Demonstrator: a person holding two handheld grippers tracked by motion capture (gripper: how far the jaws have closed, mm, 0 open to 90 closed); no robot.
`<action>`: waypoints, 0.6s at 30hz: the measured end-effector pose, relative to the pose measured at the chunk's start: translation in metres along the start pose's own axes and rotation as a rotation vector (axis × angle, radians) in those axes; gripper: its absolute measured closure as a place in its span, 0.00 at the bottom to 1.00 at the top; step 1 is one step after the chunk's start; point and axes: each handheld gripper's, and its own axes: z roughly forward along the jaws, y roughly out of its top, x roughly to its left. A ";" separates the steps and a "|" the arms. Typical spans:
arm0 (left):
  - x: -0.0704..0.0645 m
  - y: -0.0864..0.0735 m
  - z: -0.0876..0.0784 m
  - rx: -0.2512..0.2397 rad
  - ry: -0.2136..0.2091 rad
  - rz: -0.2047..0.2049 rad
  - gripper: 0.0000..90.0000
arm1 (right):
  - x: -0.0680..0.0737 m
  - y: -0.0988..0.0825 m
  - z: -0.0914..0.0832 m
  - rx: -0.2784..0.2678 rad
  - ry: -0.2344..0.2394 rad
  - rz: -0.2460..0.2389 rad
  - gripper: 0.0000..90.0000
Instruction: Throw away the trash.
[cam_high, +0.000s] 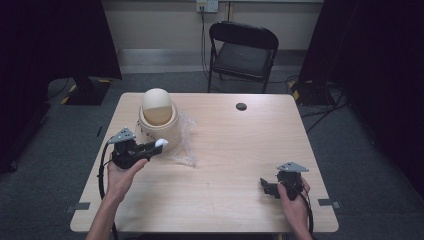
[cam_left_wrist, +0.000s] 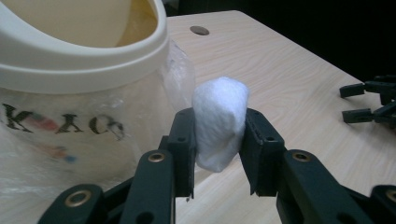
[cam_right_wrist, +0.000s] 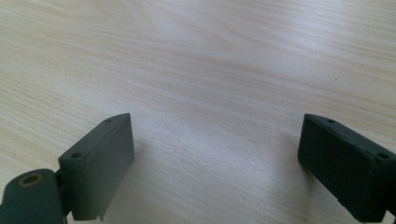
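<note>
Pale wood worktop (cam_high: 225, 165) on grey carpet, dark curtains at both sides, black folding chair (cam_high: 243, 50) behind. Left tongs (cam_left_wrist: 218, 135) clamped on a white cotton wad (cam_left_wrist: 219, 122), lifted just beside the cream swing-lid bin (cam_high: 158, 117); right tongs (cam_right_wrist: 215, 163) gape wide, empty, low over bare wood. Bin wears a clear plastic liner (cam_left_wrist: 84, 140); contents hidden.
</note>
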 end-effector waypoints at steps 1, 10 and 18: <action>0.002 0.004 0.000 0.004 0.010 0.007 0.75 | 0.000 0.000 0.000 0.000 0.000 0.000 0.11; 0.010 0.028 -0.003 0.002 0.048 0.025 0.75 | 0.000 0.000 0.000 0.000 0.000 0.000 0.11; 0.026 0.046 0.003 -0.010 0.089 -0.022 0.75 | 0.000 0.000 0.000 0.000 0.000 0.000 0.11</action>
